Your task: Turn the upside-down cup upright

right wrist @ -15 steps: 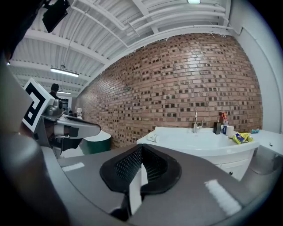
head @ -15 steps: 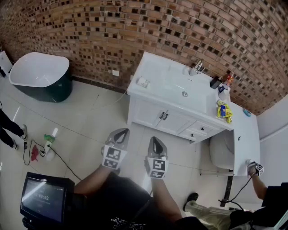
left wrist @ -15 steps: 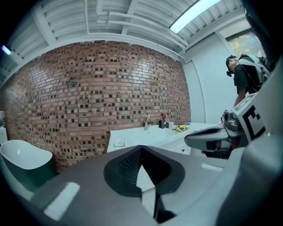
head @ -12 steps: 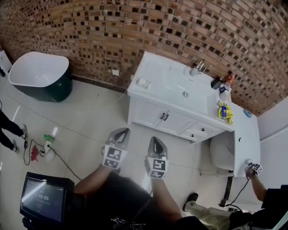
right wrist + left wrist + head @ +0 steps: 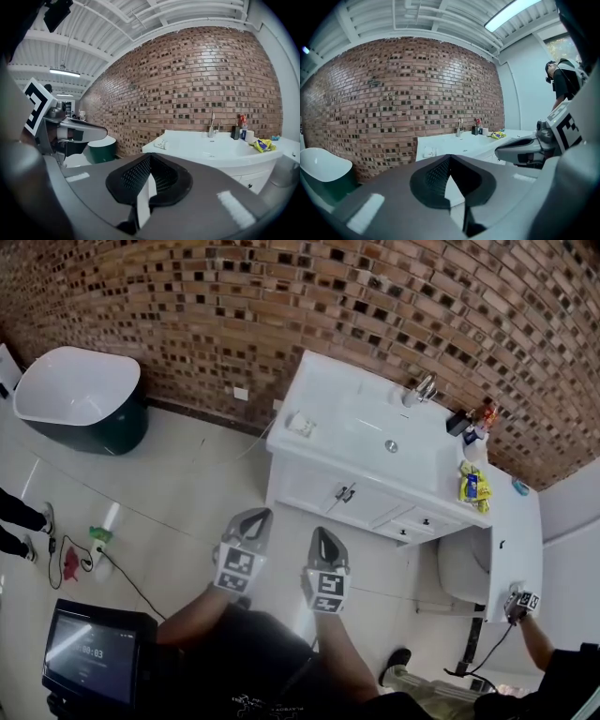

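Note:
A small white cup (image 5: pixel 472 436) stands at the far right end of the white vanity top (image 5: pixel 347 413), beside a dark bottle (image 5: pixel 457 422). It is too small to tell which way up it is. It shows in the right gripper view as the cup (image 5: pixel 249 135) and in the left gripper view as the cup (image 5: pixel 485 131). My left gripper (image 5: pixel 250 519) and right gripper (image 5: pixel 324 535) hang side by side over the floor tiles, well short of the vanity. Both are shut and hold nothing: left gripper (image 5: pixel 449 157), right gripper (image 5: pixel 150 157).
The vanity holds a faucet (image 5: pixel 422 388), a yellow packet (image 5: pixel 469 484) and a small soap dish (image 5: pixel 300 423). A green bathtub (image 5: pixel 80 399) stands at the left, a toilet (image 5: pixel 462 563) at the right. A monitor (image 5: pixel 94 651) and floor cables (image 5: pixel 131 577) lie near me. Another person's hand (image 5: pixel 521 604) is at the right.
My two grippers have kept still. The view has tipped slightly, so the vanity sits a little lower. The other person's hand at the right has dropped lower, and the legs at the left edge have drawn back.

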